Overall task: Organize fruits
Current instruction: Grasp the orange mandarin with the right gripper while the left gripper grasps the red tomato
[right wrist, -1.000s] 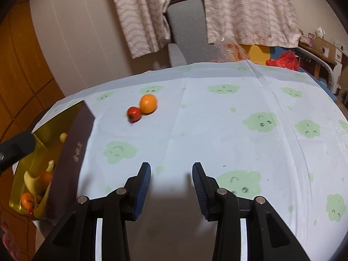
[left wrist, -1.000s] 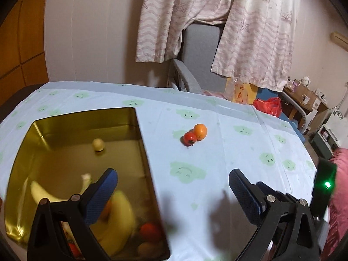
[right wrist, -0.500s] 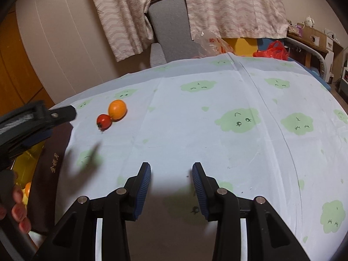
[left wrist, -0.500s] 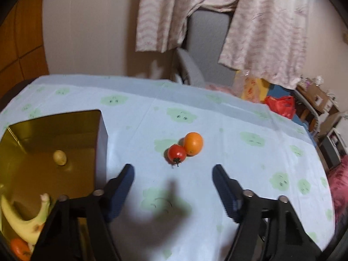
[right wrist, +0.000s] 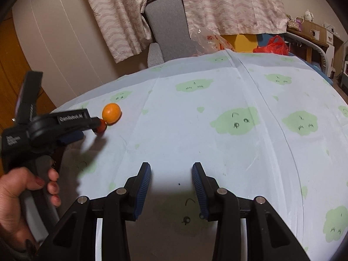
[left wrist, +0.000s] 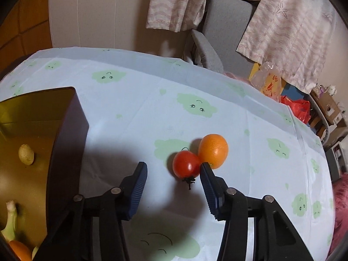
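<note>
A red tomato lies on the pale blue tablecloth, touching an orange just behind it. My left gripper stands open with the tomato near its right finger, which reaches the gap between the two fruits. In the right wrist view the same orange and a sliver of the tomato show beside the left gripper, held by a hand. The right gripper is open over bare cloth, far from the fruit. A gold tin at the left holds a small yellow fruit, a banana stem and an orange piece.
The table carries a cloth with green cloud faces. A grey chair stands behind it, with striped clothes hanging above. A plastic bag and a red bag lie past the far edge.
My left gripper moved away from the tin, forward and right, and now brackets the tomato. The right gripper stayed open and drifted a little right.
</note>
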The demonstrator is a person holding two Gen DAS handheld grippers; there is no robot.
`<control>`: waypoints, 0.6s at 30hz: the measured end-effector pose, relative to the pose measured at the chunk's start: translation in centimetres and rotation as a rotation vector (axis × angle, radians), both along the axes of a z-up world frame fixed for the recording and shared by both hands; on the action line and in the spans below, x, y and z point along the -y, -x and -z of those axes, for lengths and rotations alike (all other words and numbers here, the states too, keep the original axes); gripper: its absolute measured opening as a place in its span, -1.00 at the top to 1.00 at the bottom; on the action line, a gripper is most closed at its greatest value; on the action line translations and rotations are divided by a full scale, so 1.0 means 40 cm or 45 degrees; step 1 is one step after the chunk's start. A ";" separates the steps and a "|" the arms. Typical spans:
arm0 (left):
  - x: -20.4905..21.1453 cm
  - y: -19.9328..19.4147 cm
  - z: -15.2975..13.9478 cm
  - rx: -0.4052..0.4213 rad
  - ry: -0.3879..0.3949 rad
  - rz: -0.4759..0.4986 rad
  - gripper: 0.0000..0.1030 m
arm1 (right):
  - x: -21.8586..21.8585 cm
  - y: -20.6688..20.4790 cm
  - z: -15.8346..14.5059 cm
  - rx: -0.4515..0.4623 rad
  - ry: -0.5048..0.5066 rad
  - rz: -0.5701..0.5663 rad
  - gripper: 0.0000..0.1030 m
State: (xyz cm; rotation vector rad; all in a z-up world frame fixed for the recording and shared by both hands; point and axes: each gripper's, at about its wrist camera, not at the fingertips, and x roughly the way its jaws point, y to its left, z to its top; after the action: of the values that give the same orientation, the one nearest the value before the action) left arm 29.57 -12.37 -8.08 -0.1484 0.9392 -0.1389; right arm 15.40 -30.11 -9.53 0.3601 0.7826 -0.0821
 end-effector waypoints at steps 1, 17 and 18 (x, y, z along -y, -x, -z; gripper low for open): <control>-0.001 0.001 0.004 0.001 0.001 0.006 0.01 | 0.001 -0.005 -0.005 0.009 0.001 -0.010 0.21; 0.001 0.048 0.022 0.065 -0.008 0.018 0.01 | -0.113 -0.385 -0.079 -0.036 -0.045 -0.405 0.21; 0.000 0.051 0.023 0.064 -0.004 0.020 0.00 | -0.119 -0.405 -0.069 -0.057 -0.061 -0.422 0.21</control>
State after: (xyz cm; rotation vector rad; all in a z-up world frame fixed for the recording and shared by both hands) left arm 27.53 -12.37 -8.98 -0.1344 0.8904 -0.1552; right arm 31.59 -25.36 -6.77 0.2707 0.8801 0.2402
